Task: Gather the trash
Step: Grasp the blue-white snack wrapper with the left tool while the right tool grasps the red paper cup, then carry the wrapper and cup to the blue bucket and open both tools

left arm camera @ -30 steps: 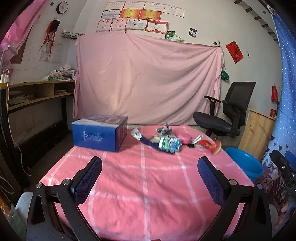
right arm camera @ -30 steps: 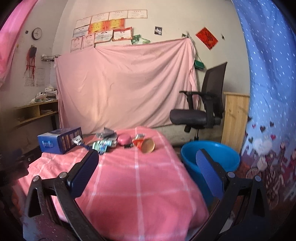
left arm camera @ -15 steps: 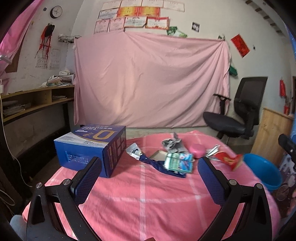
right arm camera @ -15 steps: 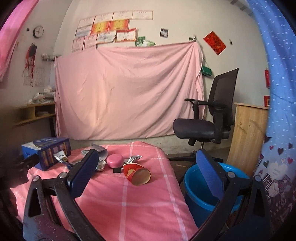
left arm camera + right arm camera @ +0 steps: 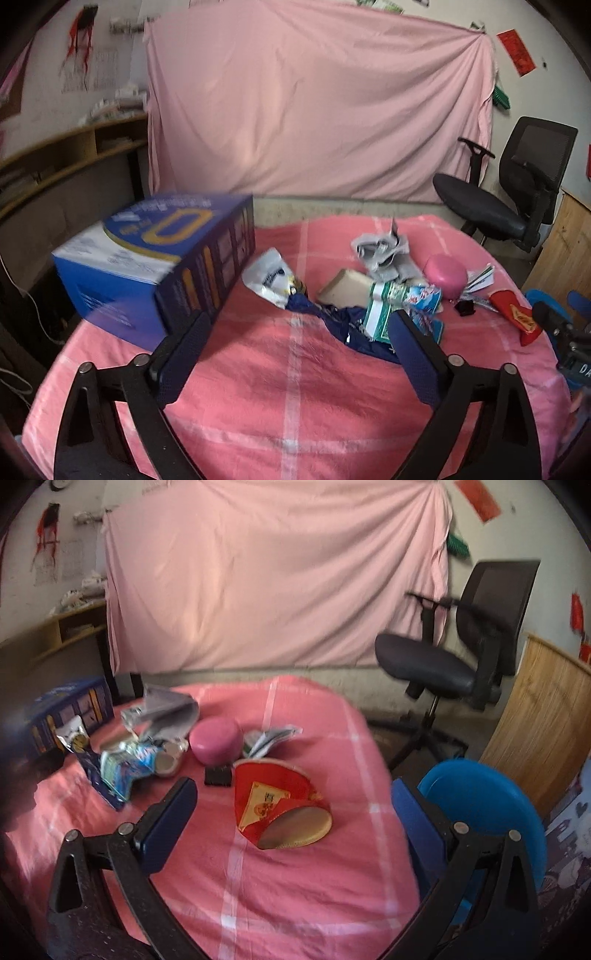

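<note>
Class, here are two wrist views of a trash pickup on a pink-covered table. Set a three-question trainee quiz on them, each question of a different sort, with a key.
1. True or false: the right gripper is clamped on the red paper cup.
2. Multiple choice: where is the blue basin? A) on the table B) beside the table's right edge, lower down C) on the office chair
3. Fill in: the big blue carton stands at the table's ____ side in the left wrist view.

Key: 1 false, its jaws stand open with the cup lying ahead; 2 B; 3 left.
</note>
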`<action>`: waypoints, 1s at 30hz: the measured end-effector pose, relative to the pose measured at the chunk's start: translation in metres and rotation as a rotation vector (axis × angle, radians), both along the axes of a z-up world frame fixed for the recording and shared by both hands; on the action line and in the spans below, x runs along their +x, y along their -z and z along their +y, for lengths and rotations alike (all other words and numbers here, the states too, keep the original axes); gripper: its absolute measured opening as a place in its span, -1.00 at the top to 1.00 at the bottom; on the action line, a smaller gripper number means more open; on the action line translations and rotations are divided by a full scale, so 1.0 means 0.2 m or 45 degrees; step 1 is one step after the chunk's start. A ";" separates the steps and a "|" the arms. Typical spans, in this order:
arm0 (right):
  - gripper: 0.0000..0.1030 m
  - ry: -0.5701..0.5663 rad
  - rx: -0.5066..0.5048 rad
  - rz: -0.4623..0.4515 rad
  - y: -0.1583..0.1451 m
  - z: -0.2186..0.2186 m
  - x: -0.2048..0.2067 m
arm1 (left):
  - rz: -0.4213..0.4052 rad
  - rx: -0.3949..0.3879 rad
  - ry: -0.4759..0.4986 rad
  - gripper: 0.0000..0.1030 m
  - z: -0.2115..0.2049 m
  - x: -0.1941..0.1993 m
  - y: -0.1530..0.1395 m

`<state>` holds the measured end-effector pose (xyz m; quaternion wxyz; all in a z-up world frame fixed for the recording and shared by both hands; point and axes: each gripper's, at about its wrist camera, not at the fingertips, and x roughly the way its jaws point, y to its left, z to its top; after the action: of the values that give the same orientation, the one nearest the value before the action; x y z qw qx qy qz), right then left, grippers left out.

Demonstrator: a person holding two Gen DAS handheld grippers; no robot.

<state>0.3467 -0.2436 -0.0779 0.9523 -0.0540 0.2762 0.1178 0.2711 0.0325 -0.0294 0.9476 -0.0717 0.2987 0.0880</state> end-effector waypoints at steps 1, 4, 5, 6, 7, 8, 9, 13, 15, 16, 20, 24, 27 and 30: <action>-1.00 0.005 -0.002 0.025 0.02 0.00 0.02 | 0.020 -0.016 0.004 -0.69 0.01 0.02 0.01; -1.00 -0.009 -0.007 0.076 0.05 0.01 0.06 | 0.080 -0.060 0.023 -0.36 0.01 0.06 0.04; -1.00 -0.015 -0.011 0.099 0.06 0.01 0.08 | 0.097 -0.076 0.030 -0.21 0.02 0.07 0.06; -1.00 -0.019 -0.012 0.113 0.06 0.01 0.10 | 0.113 -0.095 0.035 -0.13 0.03 0.08 0.06; -1.00 -0.025 -0.010 0.129 0.07 0.02 0.11 | 0.135 -0.120 0.038 0.00 0.04 0.10 0.07; -1.00 -0.032 -0.007 0.146 0.08 0.02 0.13 | 0.161 -0.155 0.039 0.09 0.06 0.12 0.09; -1.00 -0.037 -0.006 0.156 0.09 0.02 0.14 | 0.177 -0.180 0.041 0.12 0.06 0.13 0.10; -0.87 -0.062 0.027 0.197 0.12 0.02 0.16 | 0.199 -0.263 0.039 0.15 0.10 0.15 0.10; -0.80 -0.068 0.035 0.208 0.12 0.02 0.17 | 0.201 -0.272 0.049 0.22 0.10 0.15 0.10; -0.73 -0.075 0.042 0.220 0.13 0.01 0.17 | 0.201 -0.280 0.058 0.39 0.10 0.15 0.09; -0.52 -0.087 0.079 0.246 0.14 0.00 0.18 | 0.181 -0.305 0.075 0.64 0.11 0.12 0.07; -0.52 -0.099 0.107 0.227 0.14 -0.01 0.15 | 0.134 -0.298 0.067 0.74 0.11 0.06 0.02; -0.52 -0.115 0.118 0.200 0.12 -0.01 0.11 | 0.100 -0.251 0.074 0.78 0.08 0.00 -0.01; -0.52 -0.136 0.144 0.157 0.10 -0.01 0.06 | 0.053 -0.167 0.066 0.79 0.06 -0.08 -0.06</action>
<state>0.3590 -0.2449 -0.0971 0.9274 -0.0075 0.3240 0.1870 0.2555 0.0435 -0.0178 0.9364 -0.1239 0.3251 0.0453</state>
